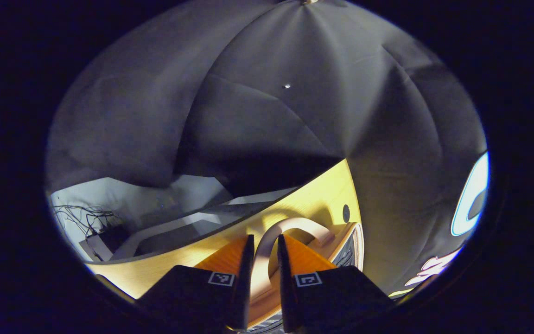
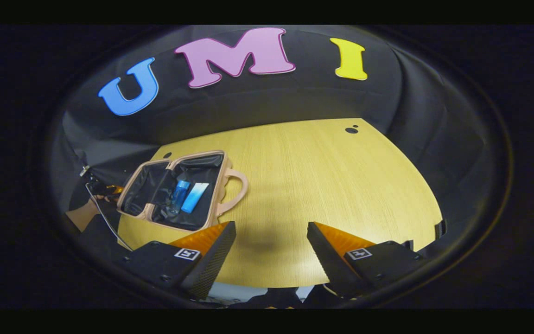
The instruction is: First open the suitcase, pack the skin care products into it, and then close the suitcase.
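A pale pink suitcase lies open on the light wood-grain tabletop, its dark lining holding two blue skin care products side by side. The left gripper has its jaws nearly closed around the suitcase's curved, smooth handle, both fingers against it. The right gripper hovers above bare tabletop near the case, jaws spread wide, holding nothing. A hand appears beside the case.
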Demonstrator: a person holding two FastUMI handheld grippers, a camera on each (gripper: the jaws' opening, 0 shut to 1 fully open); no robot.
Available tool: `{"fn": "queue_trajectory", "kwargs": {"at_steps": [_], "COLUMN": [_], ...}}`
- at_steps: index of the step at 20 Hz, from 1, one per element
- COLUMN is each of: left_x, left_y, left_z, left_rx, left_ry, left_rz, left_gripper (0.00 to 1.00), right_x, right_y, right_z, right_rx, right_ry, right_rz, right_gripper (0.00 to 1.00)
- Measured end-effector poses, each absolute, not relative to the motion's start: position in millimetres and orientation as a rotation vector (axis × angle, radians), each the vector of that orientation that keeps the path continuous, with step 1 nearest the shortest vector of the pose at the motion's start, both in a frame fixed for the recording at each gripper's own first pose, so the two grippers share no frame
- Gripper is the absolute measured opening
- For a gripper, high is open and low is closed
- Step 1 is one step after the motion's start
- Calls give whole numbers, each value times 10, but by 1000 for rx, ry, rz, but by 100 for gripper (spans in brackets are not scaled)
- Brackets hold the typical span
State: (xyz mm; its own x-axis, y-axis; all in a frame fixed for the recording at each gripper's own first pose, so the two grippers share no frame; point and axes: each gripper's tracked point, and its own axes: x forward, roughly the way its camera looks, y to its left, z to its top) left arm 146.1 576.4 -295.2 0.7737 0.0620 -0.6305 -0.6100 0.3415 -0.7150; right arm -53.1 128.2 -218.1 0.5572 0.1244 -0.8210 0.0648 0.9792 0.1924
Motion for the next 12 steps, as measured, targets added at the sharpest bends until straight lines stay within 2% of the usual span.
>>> {"fn": "queue_trajectory", "kwargs": {"at_steps": [3, 6, 7, 12], "left_x": [1425, 1358, 1319, 1130], "left_y": [5722, 5682, 5633, 5178], "left_z": [-2752, -2458, -2287, -1206], "left_rx": [-1062, -949, -921, -823], "left_ry": [545, 519, 498, 340], "left_rz": [433, 415, 409, 331], "left_gripper": [20, 17, 16, 15], "right_x": [-507, -472, -456, -430], "right_y": [1332, 1434, 1452, 1576], "right_z": [-2191, -2173, -2167, -2141], "right_rx": [230, 249, 244, 267], "right_ry": [978, 971, 965, 949], "right_rz": [47, 85, 96, 137], "right_gripper": [98, 100, 98, 98]}}
